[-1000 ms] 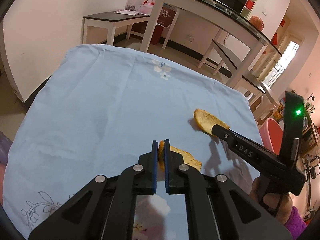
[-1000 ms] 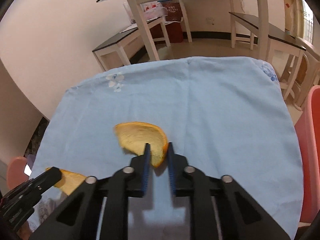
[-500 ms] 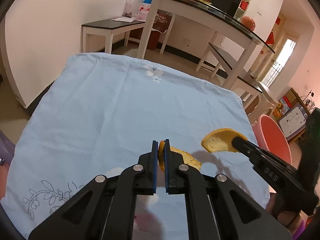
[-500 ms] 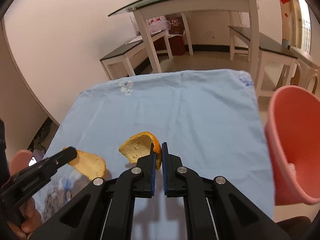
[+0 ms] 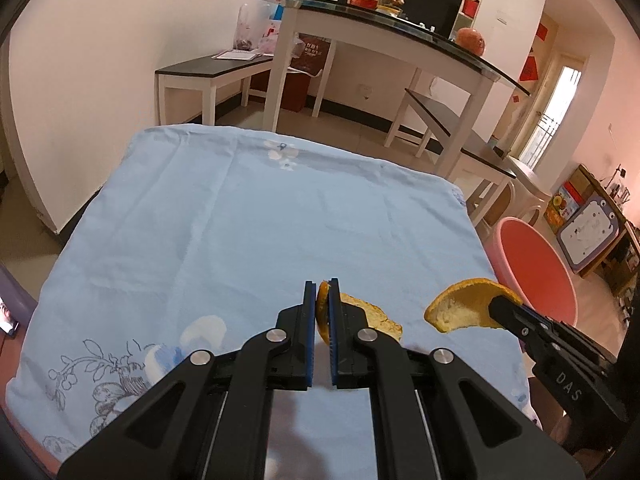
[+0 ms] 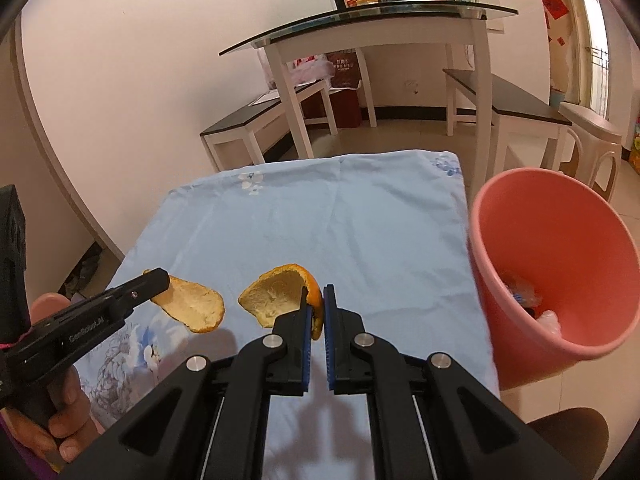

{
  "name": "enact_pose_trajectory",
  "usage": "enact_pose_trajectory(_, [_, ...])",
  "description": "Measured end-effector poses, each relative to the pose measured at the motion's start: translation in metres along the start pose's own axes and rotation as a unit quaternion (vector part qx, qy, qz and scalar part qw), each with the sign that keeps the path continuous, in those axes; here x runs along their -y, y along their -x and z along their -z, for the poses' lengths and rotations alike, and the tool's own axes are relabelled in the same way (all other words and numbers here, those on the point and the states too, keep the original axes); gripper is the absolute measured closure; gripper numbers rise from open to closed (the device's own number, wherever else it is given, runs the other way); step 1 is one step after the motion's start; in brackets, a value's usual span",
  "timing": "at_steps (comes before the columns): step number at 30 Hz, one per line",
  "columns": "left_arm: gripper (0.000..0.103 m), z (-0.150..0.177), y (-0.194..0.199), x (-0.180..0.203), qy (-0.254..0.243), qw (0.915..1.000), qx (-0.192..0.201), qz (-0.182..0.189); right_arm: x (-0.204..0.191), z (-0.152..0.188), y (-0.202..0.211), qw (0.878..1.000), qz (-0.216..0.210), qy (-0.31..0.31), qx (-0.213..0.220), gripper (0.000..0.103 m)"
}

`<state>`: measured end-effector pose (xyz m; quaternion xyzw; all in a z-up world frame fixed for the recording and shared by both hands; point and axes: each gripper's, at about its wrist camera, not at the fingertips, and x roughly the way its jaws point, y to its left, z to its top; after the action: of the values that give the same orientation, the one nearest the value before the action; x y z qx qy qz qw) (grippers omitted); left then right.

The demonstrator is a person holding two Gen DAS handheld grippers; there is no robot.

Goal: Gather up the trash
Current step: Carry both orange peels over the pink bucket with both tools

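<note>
My left gripper (image 5: 322, 286) is shut on a flat piece of orange peel (image 5: 370, 314), held above the blue tablecloth (image 5: 240, 216); the same peel shows in the right wrist view (image 6: 192, 306). My right gripper (image 6: 315, 290) is shut on a curled piece of orange peel (image 6: 276, 292), also lifted off the cloth; it shows in the left wrist view (image 5: 460, 304). A pink trash bin (image 6: 560, 256) stands just past the table's right edge, with some trash inside.
The tablecloth (image 6: 340, 216) covers the whole table. Behind it stand a glass-topped white table (image 5: 384, 28) and dark benches (image 5: 216, 72). A white plastic stool (image 6: 592, 136) is beyond the bin.
Both grippers have risen and pulled back with their peels. The right gripper closed on its peel, lifted it off the cloth and moved right, toward the pink bin.
</note>
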<state>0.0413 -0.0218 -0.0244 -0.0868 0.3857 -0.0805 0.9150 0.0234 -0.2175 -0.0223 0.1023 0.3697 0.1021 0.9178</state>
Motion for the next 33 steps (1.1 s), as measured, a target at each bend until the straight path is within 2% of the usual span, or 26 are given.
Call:
enact_pose_trajectory(15, [0.098, 0.004, 0.003, 0.042, -0.033, 0.9994, 0.004, 0.007, 0.021, 0.017, 0.029, 1.0, 0.016, -0.007, 0.011, 0.098])
enact_pose_trajectory(33, [0.098, -0.007, -0.004, 0.111, -0.091, 0.9948, 0.022, 0.04, 0.079, 0.017, 0.059, 0.996, 0.06, -0.055, 0.046, 0.098])
